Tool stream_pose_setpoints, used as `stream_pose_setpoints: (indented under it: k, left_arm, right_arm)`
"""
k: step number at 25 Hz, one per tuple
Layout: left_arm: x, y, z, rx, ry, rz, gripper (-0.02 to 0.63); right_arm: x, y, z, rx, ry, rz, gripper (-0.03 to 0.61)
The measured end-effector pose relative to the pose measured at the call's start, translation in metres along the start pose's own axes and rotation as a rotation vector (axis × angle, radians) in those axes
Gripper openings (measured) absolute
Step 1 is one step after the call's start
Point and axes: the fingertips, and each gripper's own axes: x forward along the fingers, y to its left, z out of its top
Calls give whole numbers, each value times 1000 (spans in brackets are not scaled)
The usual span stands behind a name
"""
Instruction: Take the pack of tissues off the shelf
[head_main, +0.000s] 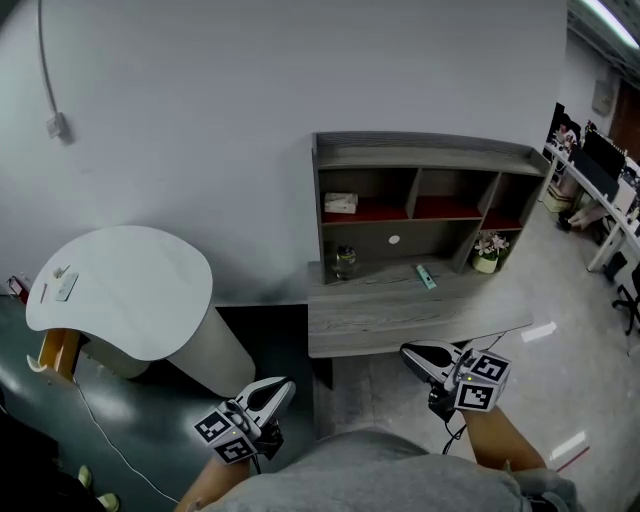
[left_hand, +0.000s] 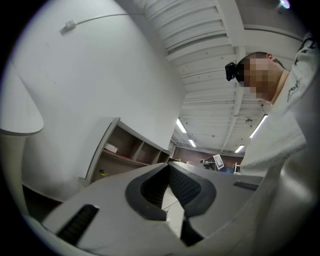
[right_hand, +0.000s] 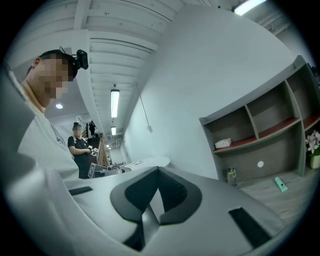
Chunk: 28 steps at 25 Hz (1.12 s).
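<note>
The pack of tissues (head_main: 341, 203), pale and boxy, lies in the left upper compartment of the grey shelf unit (head_main: 425, 152) on the desk. It also shows small in the left gripper view (left_hand: 111, 148) and the right gripper view (right_hand: 223, 143). My left gripper (head_main: 280, 388) hangs low at the left, off the desk, shut with nothing in it (left_hand: 168, 165). At the desk's front edge, my right gripper (head_main: 410, 352) is well short of the shelf. It too is shut and holds nothing (right_hand: 159, 170).
On the desk (head_main: 400, 320) under the shelves stand a glass jar (head_main: 345, 262), a small green item (head_main: 427, 277) and a flower pot (head_main: 488, 252). A white rounded table (head_main: 120, 290) sits to the left. Office desks line the far right. A person (right_hand: 80, 150) stands in the background.
</note>
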Motion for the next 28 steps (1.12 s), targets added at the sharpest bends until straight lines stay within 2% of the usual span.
stream_pose_setpoints:
  k: [9,14,20,28]
  left_arm:
    - [17,53,2,-31,5,49,9]
    - [48,84,-1,-10,4,137,9]
    - [105,132,8,17,-31,242,9]
    - [209,194,26,8,-65,331,9]
  right_arm:
    - [56,-50,7,13,36,37,11]
    - [82,-112,15,31,37,112,11]
    - [125,-196,42,29,36,217,11]
    - [182,-301,81,-115,93,283,12]
